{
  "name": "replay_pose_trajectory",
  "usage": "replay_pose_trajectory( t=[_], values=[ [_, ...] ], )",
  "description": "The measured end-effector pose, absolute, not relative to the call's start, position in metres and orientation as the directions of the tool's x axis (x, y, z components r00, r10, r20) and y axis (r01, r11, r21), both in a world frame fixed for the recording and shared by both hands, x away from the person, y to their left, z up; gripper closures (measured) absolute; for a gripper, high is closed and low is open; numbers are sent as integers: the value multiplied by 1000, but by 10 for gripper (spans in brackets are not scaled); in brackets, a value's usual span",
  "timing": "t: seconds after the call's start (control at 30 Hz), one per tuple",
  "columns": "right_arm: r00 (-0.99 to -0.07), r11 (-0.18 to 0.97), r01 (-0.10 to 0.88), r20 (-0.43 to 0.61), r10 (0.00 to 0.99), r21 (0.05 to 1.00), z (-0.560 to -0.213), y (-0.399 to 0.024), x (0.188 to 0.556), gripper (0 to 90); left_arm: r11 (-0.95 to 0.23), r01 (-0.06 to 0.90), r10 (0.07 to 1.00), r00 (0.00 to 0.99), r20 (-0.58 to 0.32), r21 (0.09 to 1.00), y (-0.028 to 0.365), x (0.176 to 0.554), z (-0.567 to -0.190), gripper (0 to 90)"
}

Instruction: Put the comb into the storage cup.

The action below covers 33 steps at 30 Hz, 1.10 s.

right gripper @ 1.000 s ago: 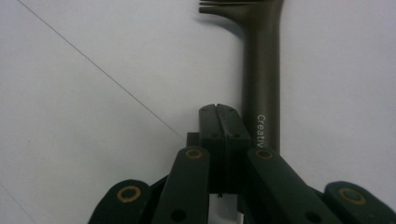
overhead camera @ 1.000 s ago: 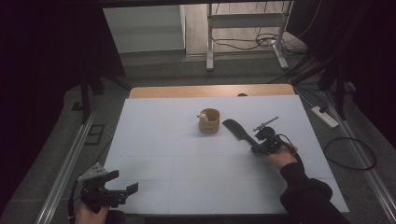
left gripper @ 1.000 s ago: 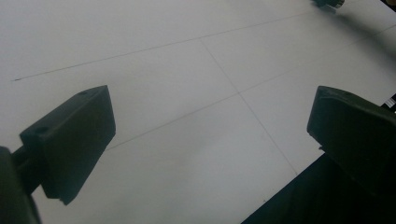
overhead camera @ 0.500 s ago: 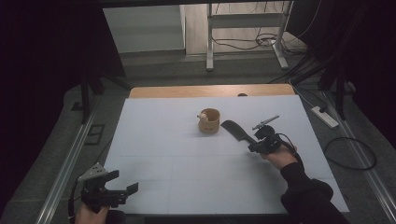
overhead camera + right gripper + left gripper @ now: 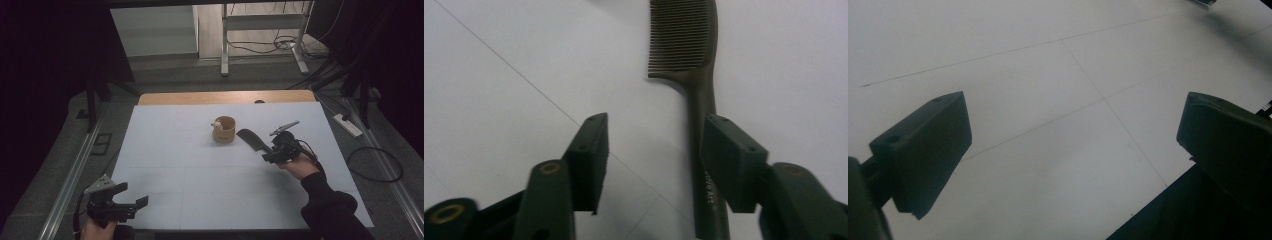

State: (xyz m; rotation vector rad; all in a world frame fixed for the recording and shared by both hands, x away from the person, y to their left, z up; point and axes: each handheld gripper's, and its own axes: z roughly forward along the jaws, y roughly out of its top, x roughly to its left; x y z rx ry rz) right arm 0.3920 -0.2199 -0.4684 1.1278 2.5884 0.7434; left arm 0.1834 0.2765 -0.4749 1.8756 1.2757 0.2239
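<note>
A dark comb (image 5: 252,141) lies flat on the white table (image 5: 175,150), right of a small wooden cup (image 5: 224,130). My right gripper (image 5: 268,155) hovers at the comb's handle end. In the right gripper view its jaws have just been opening; the comb (image 5: 684,35) handle runs along the inside of the right jaw, and the pads of the gripper (image 5: 655,125) do not press on it. My left gripper (image 5: 134,194) rests at the near left corner, open. In the left gripper view the gripper (image 5: 1073,105) has only bare table between its jaws.
A wooden strip (image 5: 225,96) borders the table's far edge. Metal rails run along both sides. On the floor at the right lie a power strip (image 5: 348,125) and cables. A metal frame (image 5: 260,30) stands behind the table.
The right gripper's jaws have parted from the comb's handle and the hand has lifted slightly. The comb stays where it lay. The left gripper has not moved.
</note>
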Motion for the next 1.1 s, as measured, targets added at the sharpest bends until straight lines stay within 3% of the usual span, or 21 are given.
replay_pose_trajectory(
  t=[0.3,0.73,1.1],
  values=[
    [-664,578,633,-23,747,515,-467,-223,399,240,-135,686,835,467,-291,715,276,183,-475,17],
    [-624,534,665,-3,781,523,-469,-233,410,80,-131,688,835,465,-295,714,277,184,-475,18],
    [-615,533,667,-19,788,520,-469,-238,417,0,-130,690,835,464,-297,712,276,184,-475,18]
  ],
)
